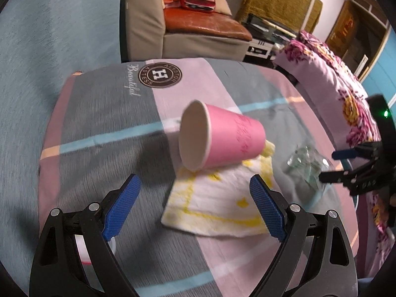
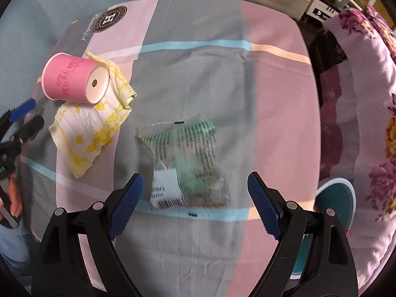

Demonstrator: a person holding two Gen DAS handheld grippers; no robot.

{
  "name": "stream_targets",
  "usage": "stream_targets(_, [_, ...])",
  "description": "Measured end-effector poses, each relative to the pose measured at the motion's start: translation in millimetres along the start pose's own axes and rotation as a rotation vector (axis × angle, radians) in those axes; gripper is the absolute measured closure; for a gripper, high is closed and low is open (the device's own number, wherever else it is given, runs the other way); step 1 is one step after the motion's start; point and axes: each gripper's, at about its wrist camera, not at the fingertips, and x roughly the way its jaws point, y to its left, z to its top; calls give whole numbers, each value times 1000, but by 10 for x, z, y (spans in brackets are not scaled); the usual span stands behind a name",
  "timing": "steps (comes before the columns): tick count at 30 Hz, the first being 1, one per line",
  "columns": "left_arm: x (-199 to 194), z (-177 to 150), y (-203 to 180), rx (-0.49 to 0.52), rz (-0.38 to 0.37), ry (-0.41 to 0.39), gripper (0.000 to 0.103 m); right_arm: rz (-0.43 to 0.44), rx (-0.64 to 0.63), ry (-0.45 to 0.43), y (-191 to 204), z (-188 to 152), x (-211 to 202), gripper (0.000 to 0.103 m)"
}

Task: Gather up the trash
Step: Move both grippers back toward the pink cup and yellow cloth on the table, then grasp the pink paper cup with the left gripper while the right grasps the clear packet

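A table spread with a patchwork cloth (image 2: 198, 57) of grey, pink and pale blue bands fills most of both views, a round dark emblem with an H printed near its far left corner. To the right of the table lies a heap of floral bedding (image 2: 366, 99) in pink and purple, and beyond the far edge stands a sofa (image 1: 198, 24) with an orange-brown seat cushion. On the cloth, toward the left, lies a white napkin (image 2: 84, 133) with yellow markings, crumpled and partly unfolded. A pink paper cup (image 2: 74, 79) lies tipped on its side across the far part of the napkin, touching it; in the left wrist view its open mouth faces the camera, in the right wrist view its white base does. Nearer the middle of the table, well apart from the cup, lies a clear plastic wrapper (image 2: 188, 163) with green print and a white barcode label, flat on the cloth. The right gripper (image 2: 195, 203) points down over this wrapper with its blue-padded jaws spread wide, the wrapper's near end showing between them, neither pad touching it. The left gripper (image 1: 195, 208) hangs above the napkin and cup, its jaws likewise wide apart and holding nothing. A teal container's rim (image 2: 336, 185) shows at the table's right edge.
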Motion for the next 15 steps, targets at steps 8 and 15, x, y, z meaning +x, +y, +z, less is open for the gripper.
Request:
stream_targets(8, [214,211,-58,15,-67,-5,17,22,11,14,-12,62,176,21])
stream_targets(15, [356,210,-251,49,-127,21,70,38,-6,15,-12,31,226,23])
